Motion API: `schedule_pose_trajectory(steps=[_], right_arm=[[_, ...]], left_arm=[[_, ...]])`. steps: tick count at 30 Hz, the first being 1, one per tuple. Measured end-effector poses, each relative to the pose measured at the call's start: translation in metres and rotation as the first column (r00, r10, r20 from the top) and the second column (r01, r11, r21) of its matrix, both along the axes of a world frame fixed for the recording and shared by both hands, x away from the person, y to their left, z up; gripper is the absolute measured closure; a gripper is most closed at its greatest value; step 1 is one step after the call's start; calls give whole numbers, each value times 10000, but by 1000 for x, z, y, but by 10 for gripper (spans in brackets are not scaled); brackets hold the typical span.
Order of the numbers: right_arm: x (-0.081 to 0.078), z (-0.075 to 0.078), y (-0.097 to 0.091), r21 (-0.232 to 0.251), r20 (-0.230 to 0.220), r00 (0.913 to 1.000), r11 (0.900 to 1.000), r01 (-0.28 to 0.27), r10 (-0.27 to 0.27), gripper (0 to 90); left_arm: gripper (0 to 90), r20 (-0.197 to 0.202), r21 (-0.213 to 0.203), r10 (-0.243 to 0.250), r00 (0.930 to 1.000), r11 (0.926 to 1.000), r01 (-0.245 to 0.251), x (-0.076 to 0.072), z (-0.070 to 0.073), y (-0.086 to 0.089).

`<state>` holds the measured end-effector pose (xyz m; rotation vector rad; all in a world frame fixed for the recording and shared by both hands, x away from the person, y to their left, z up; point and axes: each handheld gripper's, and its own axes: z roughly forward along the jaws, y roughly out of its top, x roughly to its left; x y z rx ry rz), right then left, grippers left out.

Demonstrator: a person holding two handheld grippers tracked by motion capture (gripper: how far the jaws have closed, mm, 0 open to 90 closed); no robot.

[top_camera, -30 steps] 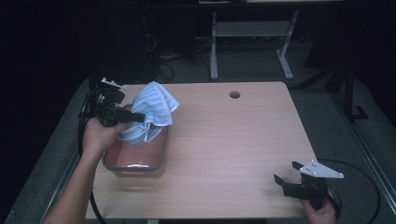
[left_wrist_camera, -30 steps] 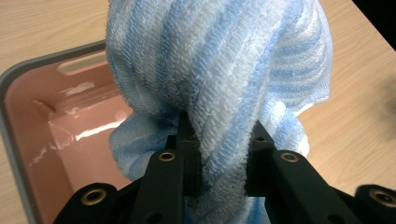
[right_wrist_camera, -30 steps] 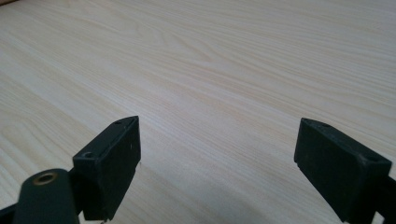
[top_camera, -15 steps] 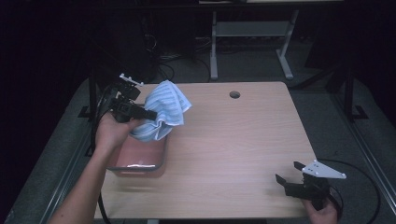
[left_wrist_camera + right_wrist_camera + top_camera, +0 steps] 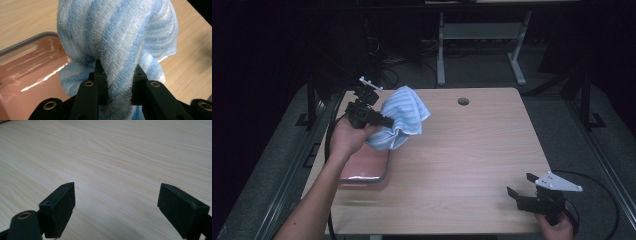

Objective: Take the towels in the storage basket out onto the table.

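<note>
At the upper left of the high view, the left gripper (image 5: 384, 121) is clenched on a blue-and-white striped towel (image 5: 402, 117), a bunched fold of the cloth squeezed between its two black jaws. In the left gripper view the towel (image 5: 117, 42) rises from between the jaws and takes up the middle of the frame, its terry ribs twisting upward, with more cloth hanging below the pinch point. The person's left hand (image 5: 346, 137) wraps the gripper body, the forearm running down to the bottom left edge of the frame. The towel is held up off the desk (image 5: 472, 150), bulging toward the centre of the frame from the jaws, its lower folds hanging just above the far end of a shallow reddish tray (image 5: 364, 170) with a grey rim. That tray lies flat on the left part of the desk, below the towel in the frame; in the left gripper view its glossy reddish floor (image 5: 27, 72) shows at the left. A round hole (image 5: 463, 101) sits in the desk near its top edge. At the lower right of the high view, the right gripper (image 5: 522, 186) rests low by the desk's near edge, released, its jaws spread wide with bare wood between them, well apart from the towel.
</note>
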<state>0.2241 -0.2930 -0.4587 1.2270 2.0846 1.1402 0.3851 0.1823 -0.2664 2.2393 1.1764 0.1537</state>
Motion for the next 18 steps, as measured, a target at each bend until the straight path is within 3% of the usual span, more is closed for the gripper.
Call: schedule_pose_trajectory(steps=[18], right_arm=[[0, 2, -1, 14, 47, 10000, 10000, -11, 11, 142]], left_arm=[[731, -130, 38, -694, 9975, 9976, 694, 6, -5, -38]])
